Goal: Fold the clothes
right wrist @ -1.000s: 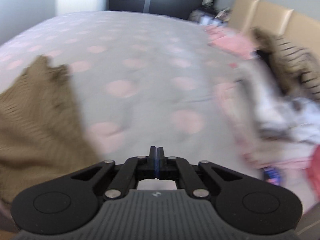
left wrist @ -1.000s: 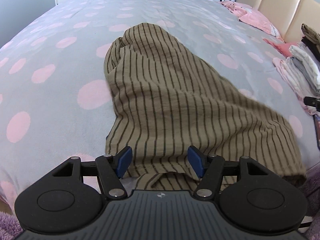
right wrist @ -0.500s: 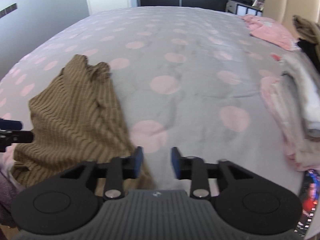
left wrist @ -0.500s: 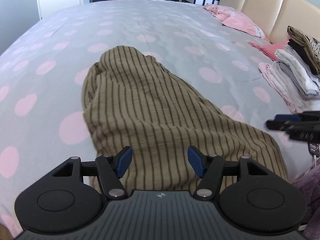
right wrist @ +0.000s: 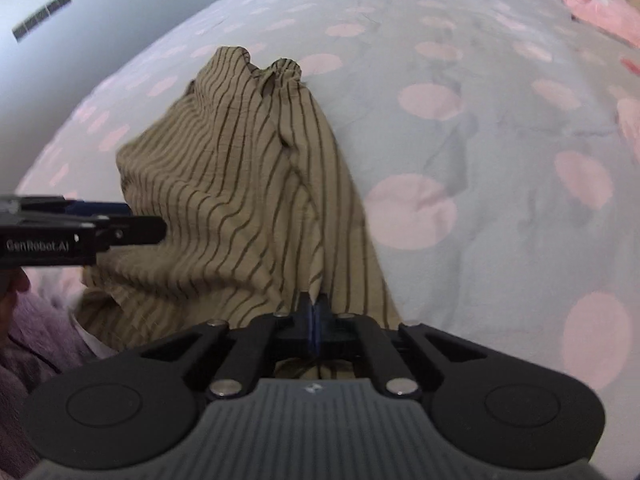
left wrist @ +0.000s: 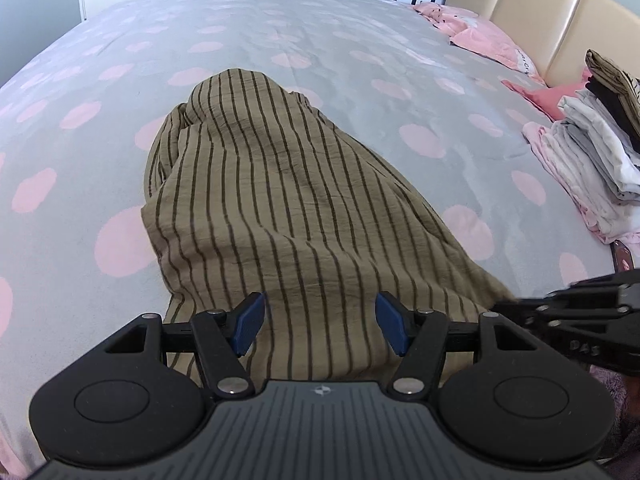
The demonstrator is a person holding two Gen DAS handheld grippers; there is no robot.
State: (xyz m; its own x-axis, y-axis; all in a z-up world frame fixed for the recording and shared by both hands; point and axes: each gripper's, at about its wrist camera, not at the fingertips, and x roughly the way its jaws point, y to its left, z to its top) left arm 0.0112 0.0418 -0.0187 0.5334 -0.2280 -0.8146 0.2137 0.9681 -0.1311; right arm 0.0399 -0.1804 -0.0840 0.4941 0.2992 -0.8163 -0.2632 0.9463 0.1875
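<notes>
**Inspector:** Where is the garment?

**Assistant:** The striped brown garment (left wrist: 288,216) lies in a rumpled heap on the near part of the bedspread (left wrist: 328,40), grey with pink dots, its near hem at the bed's edge. It is not yet spread or folded.

**Inspector:** The right gripper?

**Assistant:** The right gripper (right wrist: 315,312) has just closed. Its jaws are pressed together on a pinch of the striped cloth at the near right edge, and a ridge of fabric rises from the pads. I judge the edge was chosen so the piece can be drawn out flat.

**Inspector:** And the left gripper?

**Assistant:** The left gripper (left wrist: 322,322) stands about half open above the near hem. Cloth shows between its blue pads (left wrist: 250,322), but they do not press on it; it holds nothing. It looks positioned to take the opposite side of the same edge.

**Inspector:** Surroundings?

**Assistant:** A stack of folded clothes (left wrist: 592,152) sits at the right of the bed, near the headboard (left wrist: 532,12), probably where finished pieces go. Pink pillows (left wrist: 480,36) lie beyond.

**Inspector:** Risk?

**Assistant:** A grip on one side only may drag the heap askew.
</notes>
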